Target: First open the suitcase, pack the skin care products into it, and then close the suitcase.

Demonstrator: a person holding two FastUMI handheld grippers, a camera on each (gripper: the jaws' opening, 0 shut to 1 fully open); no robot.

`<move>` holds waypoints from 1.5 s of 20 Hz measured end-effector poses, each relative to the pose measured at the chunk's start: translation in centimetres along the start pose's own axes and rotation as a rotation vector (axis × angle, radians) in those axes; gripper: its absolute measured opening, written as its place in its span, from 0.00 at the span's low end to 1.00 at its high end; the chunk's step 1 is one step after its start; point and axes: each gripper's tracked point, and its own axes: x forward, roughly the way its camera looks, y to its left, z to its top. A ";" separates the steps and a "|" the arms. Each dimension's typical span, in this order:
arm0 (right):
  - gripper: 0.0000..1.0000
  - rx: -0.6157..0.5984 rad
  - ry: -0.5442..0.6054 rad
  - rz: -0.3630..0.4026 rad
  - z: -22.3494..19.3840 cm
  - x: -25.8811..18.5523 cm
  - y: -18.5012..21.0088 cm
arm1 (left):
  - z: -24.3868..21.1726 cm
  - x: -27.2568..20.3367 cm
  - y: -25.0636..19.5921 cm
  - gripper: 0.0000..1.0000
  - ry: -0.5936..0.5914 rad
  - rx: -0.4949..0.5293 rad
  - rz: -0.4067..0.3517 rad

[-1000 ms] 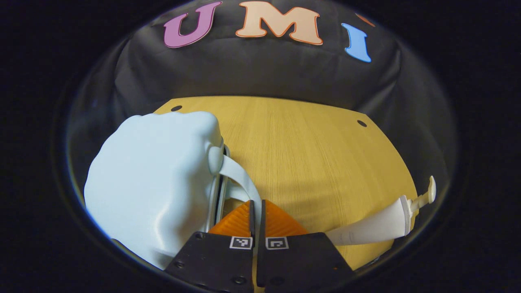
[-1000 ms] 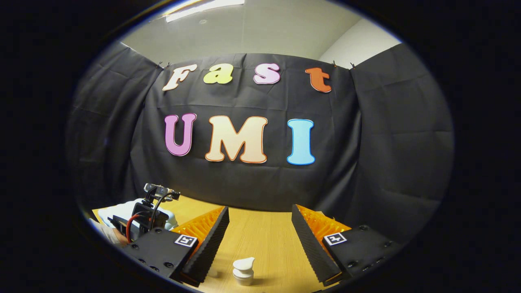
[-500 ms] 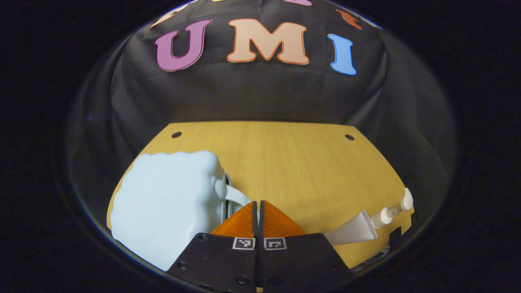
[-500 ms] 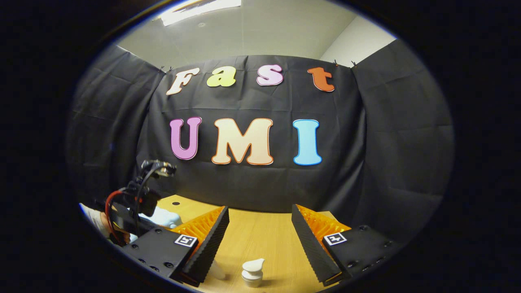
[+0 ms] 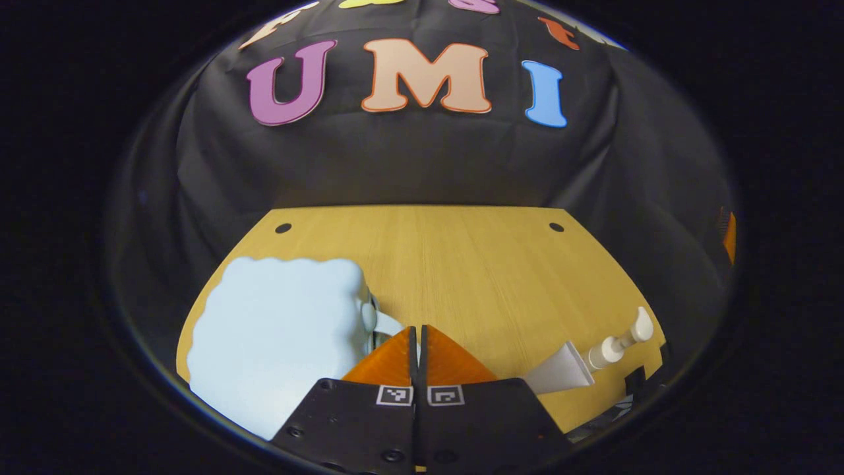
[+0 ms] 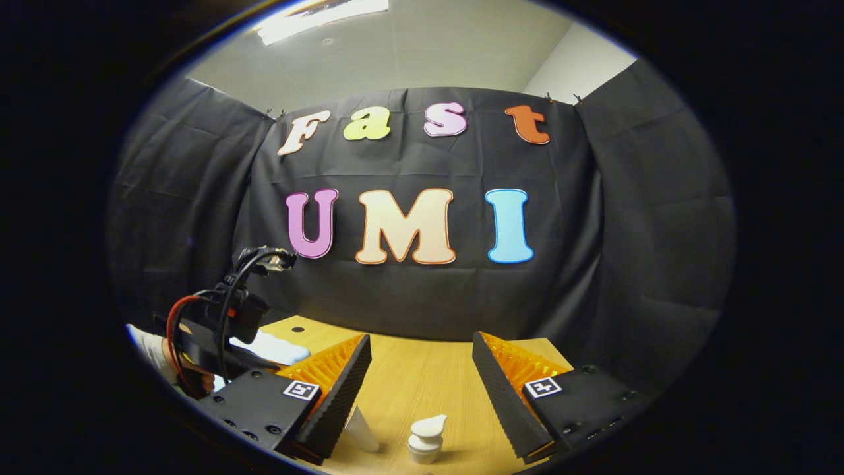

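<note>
Toward the table's (image 5: 461, 264) left edge sits the pale-blue suitcase (image 5: 277, 336), a smooth shell that is probably slippery; its strap handle (image 5: 386, 323) is the place to grip. Left tool (image 5: 417, 343) is clenched, seemingly on that strap. Near the right edge lies a light pump bottle (image 5: 580, 363). Right tool (image 6: 422, 376) hangs released above it.

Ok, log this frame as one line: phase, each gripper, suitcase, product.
phase: opening | left gripper: shut beside suitcase handle | right gripper: open, above pump bottle | suitcase: closed
</note>
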 end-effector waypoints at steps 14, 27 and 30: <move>0.97 -0.039 0.033 -0.040 -0.4 -1.1 -1.2 | -7.0 3.7 -1.9 0.48 0.185 -0.066 -0.046; 0.97 -0.048 0.041 -0.079 -0.4 -1.0 -2.8 | -9.3 7.7 -1.2 0.52 0.297 -0.016 0.008; 0.96 -0.043 0.036 -0.072 -0.2 -0.8 -2.6 | -8.5 7.5 -0.7 0.16 0.276 -0.040 -0.004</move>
